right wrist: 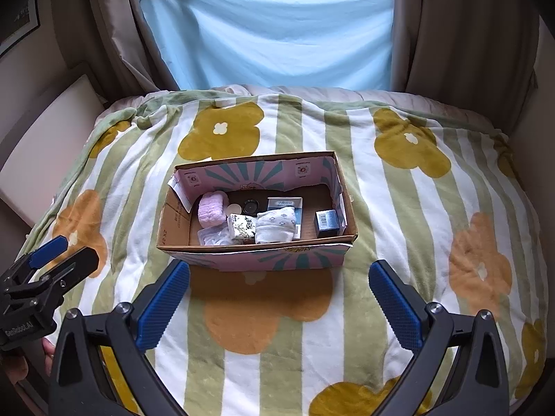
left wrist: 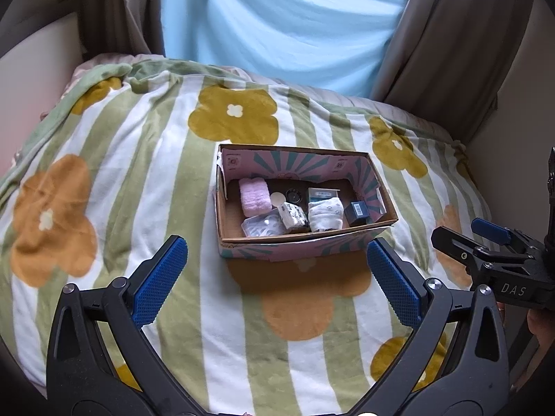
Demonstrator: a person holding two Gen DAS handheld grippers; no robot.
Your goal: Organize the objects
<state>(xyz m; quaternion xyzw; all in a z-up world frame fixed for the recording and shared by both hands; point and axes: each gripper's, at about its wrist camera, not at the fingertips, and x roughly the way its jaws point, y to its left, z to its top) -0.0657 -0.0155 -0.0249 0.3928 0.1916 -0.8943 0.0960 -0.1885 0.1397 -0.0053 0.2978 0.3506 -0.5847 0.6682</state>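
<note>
An open cardboard box [left wrist: 298, 246] [right wrist: 263, 258] with pink and teal printed walls sits mid-bed. Inside lie a pink fluffy roll [left wrist: 255, 197] [right wrist: 211, 212], a patterned white cloth bundle [left wrist: 325, 216] [right wrist: 275, 229], a tissue pack [left wrist: 294, 216] [right wrist: 241, 227], a clear plastic packet [left wrist: 262, 226] [right wrist: 213, 235], a dark blue small box [left wrist: 359, 212] [right wrist: 326, 222], a light blue carton [left wrist: 323, 194] [right wrist: 284, 204] and two round lids [left wrist: 277, 199]. My left gripper [left wrist: 277, 272] hangs open just short of the box. My right gripper [right wrist: 279, 293] is open too, nothing between its fingers.
A striped green and white blanket [left wrist: 138, 180] [right wrist: 399, 208] with big flower prints covers the bed. A light blue sheet [left wrist: 277, 27] and brown curtains [right wrist: 461, 27] hang behind. A cream panel [right wrist: 45, 138] stands at the left edge. A hand [left wrist: 541, 326] shows at the side.
</note>
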